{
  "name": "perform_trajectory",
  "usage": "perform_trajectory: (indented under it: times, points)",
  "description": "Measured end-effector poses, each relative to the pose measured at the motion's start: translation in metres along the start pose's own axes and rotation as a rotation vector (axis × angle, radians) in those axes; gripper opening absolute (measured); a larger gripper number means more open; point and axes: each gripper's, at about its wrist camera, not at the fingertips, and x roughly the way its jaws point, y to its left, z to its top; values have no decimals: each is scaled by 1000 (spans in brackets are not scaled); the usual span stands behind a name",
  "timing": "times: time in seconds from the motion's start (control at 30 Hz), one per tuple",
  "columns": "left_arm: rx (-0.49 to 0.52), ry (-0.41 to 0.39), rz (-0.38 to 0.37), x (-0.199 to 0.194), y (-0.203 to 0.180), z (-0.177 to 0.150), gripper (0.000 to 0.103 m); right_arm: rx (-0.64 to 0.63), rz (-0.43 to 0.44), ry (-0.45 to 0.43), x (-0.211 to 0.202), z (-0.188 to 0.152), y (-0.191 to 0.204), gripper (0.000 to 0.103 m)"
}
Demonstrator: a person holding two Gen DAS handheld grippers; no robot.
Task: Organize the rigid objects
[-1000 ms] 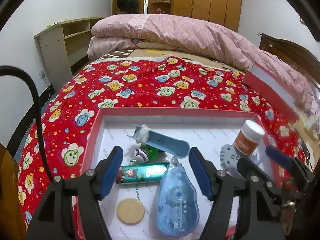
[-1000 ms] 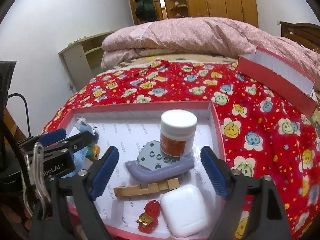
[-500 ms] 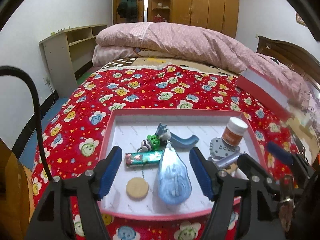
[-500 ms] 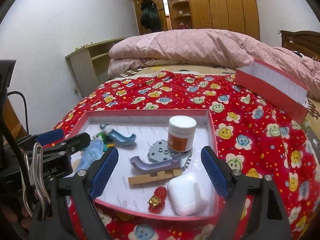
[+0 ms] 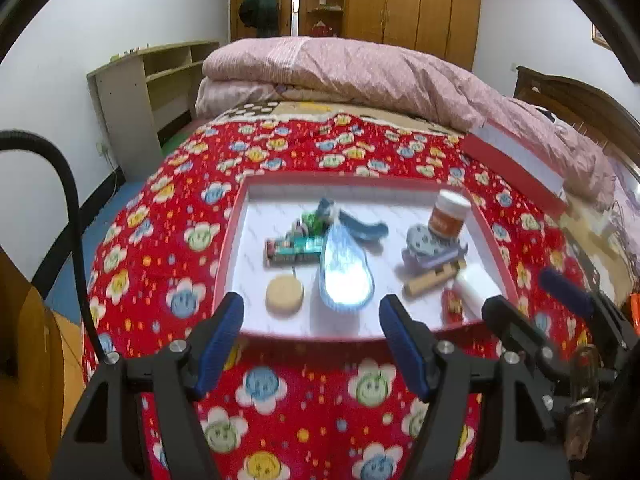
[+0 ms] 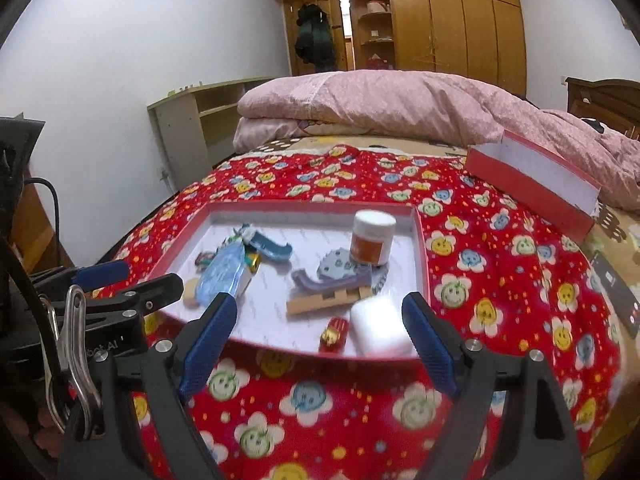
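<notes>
Pulling back now, both hand-held grippers retreating together from the red tray (image 5: 228, 240), which sat right under the jaws a second ago and now lies ahead on the bed. Left hand-held gripper (image 5: 312, 322) wide open, empty; right hand-held gripper (image 6: 316, 322) wide open, empty too. Looks like a wrap-up or a reset, with nothing lifted out. Left view alone showing the round wooden disc (image 5: 285, 294) at 7 o'clock of the blue tape dispenser (image 5: 345, 268); right view alone showing fully the white case (image 6: 379, 330) at the tray's 5 o'clock corner and the spare red box (image 6: 532, 184) at 2 o'clock.

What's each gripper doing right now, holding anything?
Left gripper: open, empty.
Right gripper: open, empty.
</notes>
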Motion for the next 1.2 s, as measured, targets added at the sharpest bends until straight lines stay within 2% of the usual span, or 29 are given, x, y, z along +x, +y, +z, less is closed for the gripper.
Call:
perform_trajectory:
  times: [0.47, 0.97, 1.2]
  points:
    - [-15, 73, 9, 18, 4, -39, 74, -10, -59, 107, 6, -50, -5, 87]
    - [5, 139, 21, 51, -2, -55, 74, 30, -104, 202, 37, -71, -15, 87]
    - [19, 135, 27, 56, -3, -58, 75, 23, -126, 188, 38, -74, -14, 87]
